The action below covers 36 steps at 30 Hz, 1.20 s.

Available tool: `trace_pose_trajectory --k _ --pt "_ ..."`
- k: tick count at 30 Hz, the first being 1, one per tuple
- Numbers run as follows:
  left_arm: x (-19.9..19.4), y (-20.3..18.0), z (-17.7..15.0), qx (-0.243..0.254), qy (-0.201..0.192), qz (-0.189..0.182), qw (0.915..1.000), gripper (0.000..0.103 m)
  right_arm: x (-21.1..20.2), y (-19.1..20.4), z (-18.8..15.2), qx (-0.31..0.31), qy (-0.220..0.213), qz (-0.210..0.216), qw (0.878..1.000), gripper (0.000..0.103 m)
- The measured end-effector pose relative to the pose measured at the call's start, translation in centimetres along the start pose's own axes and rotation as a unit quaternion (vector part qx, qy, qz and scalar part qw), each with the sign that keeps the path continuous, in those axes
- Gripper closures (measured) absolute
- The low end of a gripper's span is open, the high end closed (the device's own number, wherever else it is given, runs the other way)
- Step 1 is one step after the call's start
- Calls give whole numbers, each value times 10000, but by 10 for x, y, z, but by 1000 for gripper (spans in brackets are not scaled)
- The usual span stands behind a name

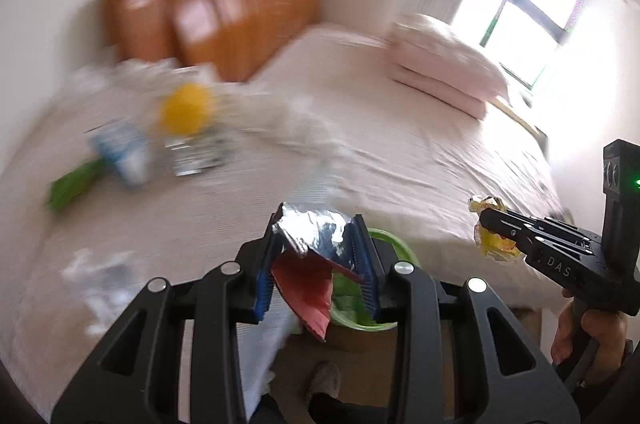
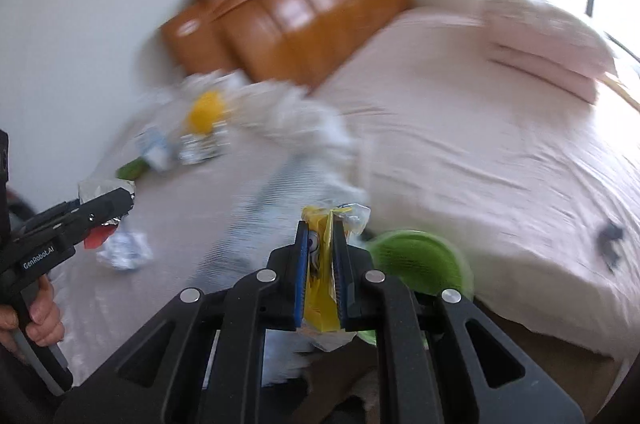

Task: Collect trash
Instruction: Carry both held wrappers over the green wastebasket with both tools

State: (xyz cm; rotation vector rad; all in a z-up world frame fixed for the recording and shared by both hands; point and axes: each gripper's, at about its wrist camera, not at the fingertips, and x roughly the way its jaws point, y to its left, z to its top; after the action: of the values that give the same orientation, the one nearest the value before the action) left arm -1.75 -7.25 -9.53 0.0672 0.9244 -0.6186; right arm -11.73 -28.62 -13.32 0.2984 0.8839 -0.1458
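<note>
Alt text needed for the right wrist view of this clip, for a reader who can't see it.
The right gripper is shut on a yellow plastic snack wrapper above a green bin at the edge of a pink-sheeted bed. At left, the left gripper holds a red and silver foil packet; blurred litter lies near the wooden headboard.

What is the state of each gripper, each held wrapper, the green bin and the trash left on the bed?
left gripper: shut on the foil wrapper.
foil wrapper: crumpled, held over the bin.
right gripper: shut on the yellow wrapper.
yellow wrapper: pinched flat between the pads.
green bin: open, beside the bed.
trash pile: lying loose on the bed, blurred.
crumpled paper: lying on the bed.
</note>
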Motion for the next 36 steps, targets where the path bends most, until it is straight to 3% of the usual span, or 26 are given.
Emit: trace_pose_trajectory --k 7,14,17,19,22,27,31,36 --pt "54 -93 6 746 387 -554 9949 69 -29 -80 -20 659 -149 -419 9968 91" --pt "147 -148 -18 1354 1030 -410 9846 67 -22 -118 -28 843 47 -491 9952 91" --pt "186 -155 -27 1341 1310 -401 9815 51 -16 -130 -29 954 164 -438 9943 91" --pt "214 -156 -33 1298 1489 -288 9799 32 -11 -136 -27 998 224 -402 9939 91" --pt "243 -156 -40 1250 1710 -238 9770 24 -5 -141 -24 954 283 -367 9944 91" --pt "257 -155 -40 1154 1755 -200 9775 13 4 -143 -17 854 344 -301 9953 91" --pt "253 -154 -31 1053 1700 -187 9796 12 11 -140 -12 801 345 -213 9960 91" --pt "211 -137 -10 901 1297 -39 9874 12 37 -131 -7 679 428 -62 9968 88"
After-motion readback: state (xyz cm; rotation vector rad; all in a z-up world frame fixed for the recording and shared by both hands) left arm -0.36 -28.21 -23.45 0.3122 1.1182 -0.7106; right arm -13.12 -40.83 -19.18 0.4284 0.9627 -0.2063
